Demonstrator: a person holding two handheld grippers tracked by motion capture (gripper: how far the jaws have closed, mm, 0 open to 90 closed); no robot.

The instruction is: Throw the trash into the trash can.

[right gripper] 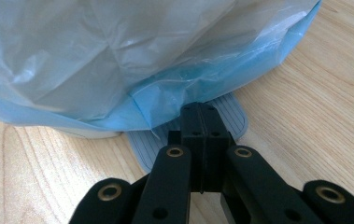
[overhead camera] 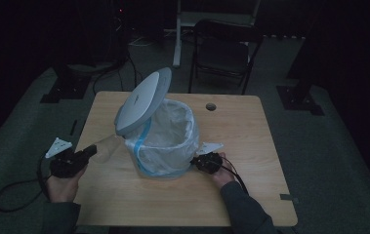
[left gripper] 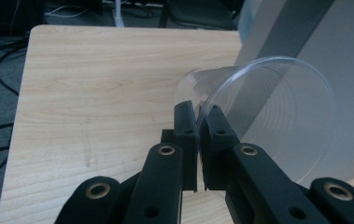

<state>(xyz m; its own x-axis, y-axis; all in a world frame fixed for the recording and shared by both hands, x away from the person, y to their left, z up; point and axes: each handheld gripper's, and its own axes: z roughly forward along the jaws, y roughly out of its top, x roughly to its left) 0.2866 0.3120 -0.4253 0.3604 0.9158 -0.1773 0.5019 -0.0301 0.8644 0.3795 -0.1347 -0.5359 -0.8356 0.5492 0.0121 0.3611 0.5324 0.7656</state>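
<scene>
In the high view, a small pedal bin (overhead camera: 165,146) lined with a pale plastic bag (overhead camera: 173,131) stands near the middle of a wooden table (overhead camera: 251,146). Its grey lid (overhead camera: 141,100) is tipped up and back toward the person's left, leaving the mouth open. The left gripper (overhead camera: 91,150) sits at the bin's left side with a clear plastic cup (overhead camera: 105,146) at its tip, beside the bin and below the raised lid. The right gripper (overhead camera: 196,162) rests low against the bin's base on the right side.

In the left gripper view, the two black jaws are pinched together on the cup's thin rim (left gripper: 202,114); the cup lies on its side with its mouth facing the camera, and the grey lid rises just behind it.

In the right gripper view, the jaws are closed flat together with nothing between them, and their tips press down on the ribbed foot pedal (right gripper: 233,116) that pokes out from under the blue-edged bag.

Judging from this, the aim looks like throwing the cup away. The lid is already up and the cup is in the grip; lifting the cup over the rim, dropping it into the bag and letting the pedal go are all left to do.
</scene>
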